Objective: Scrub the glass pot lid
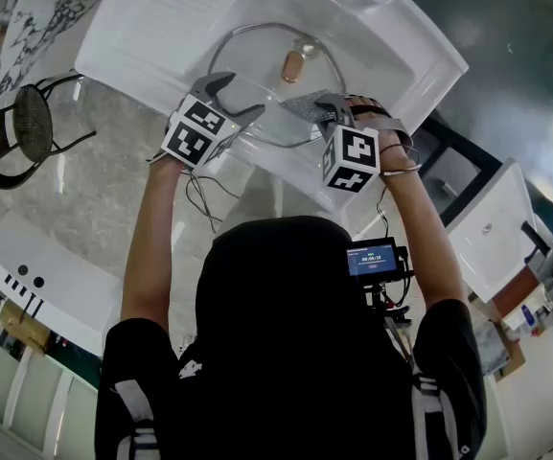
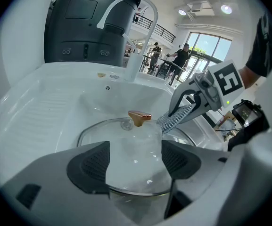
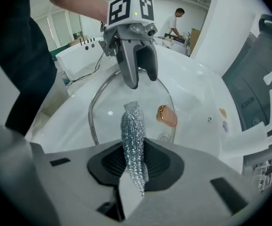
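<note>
Two tongs work here. The right tongs (image 3: 135, 164) are pinched on one silver mesh scrubber (image 3: 132, 131), which stands up between them above the glass. The left tongs (image 2: 135, 161) are spread, with the near rim of the one glass pot lid (image 2: 126, 135) between them. In the head view they meet the lid at 8 and 4 o'clock. One copper-coloured knob (image 1: 293, 65) tops it. The lid sits in one white sink (image 1: 161, 17). Both bare forearms (image 1: 147, 247) reach forward, nearly straight.
</note>
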The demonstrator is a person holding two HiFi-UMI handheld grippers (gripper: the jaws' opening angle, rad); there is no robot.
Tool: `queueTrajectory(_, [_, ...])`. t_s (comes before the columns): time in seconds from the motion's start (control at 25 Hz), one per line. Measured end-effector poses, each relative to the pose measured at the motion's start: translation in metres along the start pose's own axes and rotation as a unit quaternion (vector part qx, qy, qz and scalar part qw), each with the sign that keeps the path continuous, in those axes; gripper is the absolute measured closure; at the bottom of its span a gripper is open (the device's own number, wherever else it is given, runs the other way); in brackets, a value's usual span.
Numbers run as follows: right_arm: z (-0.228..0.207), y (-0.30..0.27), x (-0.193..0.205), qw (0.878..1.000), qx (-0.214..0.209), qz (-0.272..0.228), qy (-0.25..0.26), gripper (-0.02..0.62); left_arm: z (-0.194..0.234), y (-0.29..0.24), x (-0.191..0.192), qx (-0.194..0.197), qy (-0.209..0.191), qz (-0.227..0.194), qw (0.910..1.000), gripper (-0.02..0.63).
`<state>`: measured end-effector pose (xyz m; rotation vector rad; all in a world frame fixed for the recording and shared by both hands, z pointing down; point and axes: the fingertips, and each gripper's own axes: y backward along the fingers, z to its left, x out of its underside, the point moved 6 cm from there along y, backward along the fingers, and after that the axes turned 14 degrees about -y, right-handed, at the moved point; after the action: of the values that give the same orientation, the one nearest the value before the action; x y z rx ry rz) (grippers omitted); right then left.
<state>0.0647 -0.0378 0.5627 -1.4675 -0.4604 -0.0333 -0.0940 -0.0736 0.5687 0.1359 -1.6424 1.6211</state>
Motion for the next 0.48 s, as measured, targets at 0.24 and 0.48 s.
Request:
queueTrajectory(0.24, [-0.009,-0.006,0.005,1.000,-0.008,0.011,-0.017,0.529,-0.001,0.001,0.000,0.003,0.001,0.000,1.0000,0.292])
queueTrajectory(0.48, [-0.019,-0.012,0.013,0.999,-0.015,0.022,-0.024,0.529,-0.002,0.001,0.000,0.003,0.002,0.002,1.0000,0.292])
